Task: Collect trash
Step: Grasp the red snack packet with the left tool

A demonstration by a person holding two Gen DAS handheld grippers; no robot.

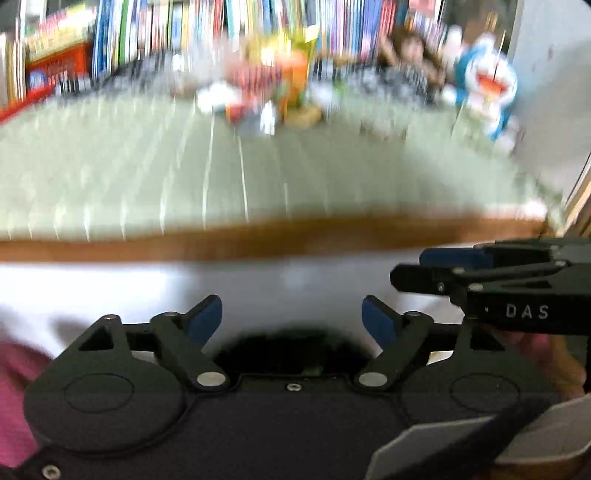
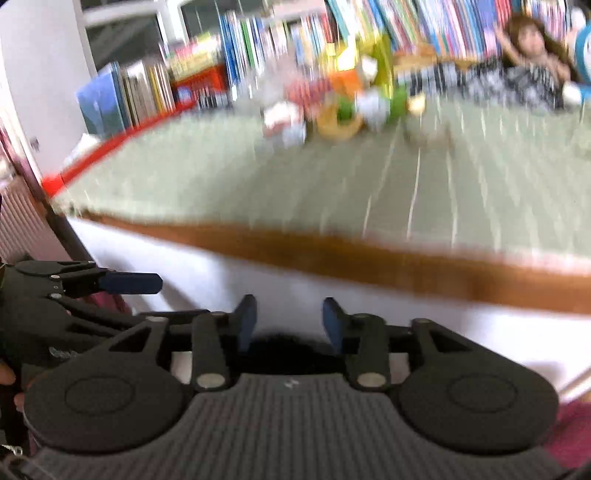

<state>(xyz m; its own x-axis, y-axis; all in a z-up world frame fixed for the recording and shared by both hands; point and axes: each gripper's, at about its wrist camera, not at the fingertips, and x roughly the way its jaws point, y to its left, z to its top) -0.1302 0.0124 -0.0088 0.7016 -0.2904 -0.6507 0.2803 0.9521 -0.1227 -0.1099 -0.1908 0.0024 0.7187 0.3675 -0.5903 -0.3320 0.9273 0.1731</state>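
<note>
Both views are smeared by motion. A blurred heap of colourful trash (image 1: 266, 96) (image 2: 332, 107), wrappers and small cartons, lies at the far side of a table covered by a pale green mat (image 1: 147, 166) (image 2: 258, 177). My left gripper (image 1: 291, 314) is open and holds nothing, still short of the table's brown front edge (image 1: 258, 240). My right gripper (image 2: 290, 314) is also open and empty, with a narrower gap. Each gripper shows in the other's view, the right gripper (image 1: 406, 267) at the right side and the left gripper (image 2: 147, 282) at the left.
A long row of upright books (image 1: 184, 33) (image 2: 258, 55) lines the back of the table. A doll (image 1: 410, 62) (image 2: 528, 44) and a blue-and-white toy figure (image 1: 487, 81) stand at the far right. A red strip (image 2: 110, 147) borders the left edge. White surface (image 1: 258, 288) lies below the table edge.
</note>
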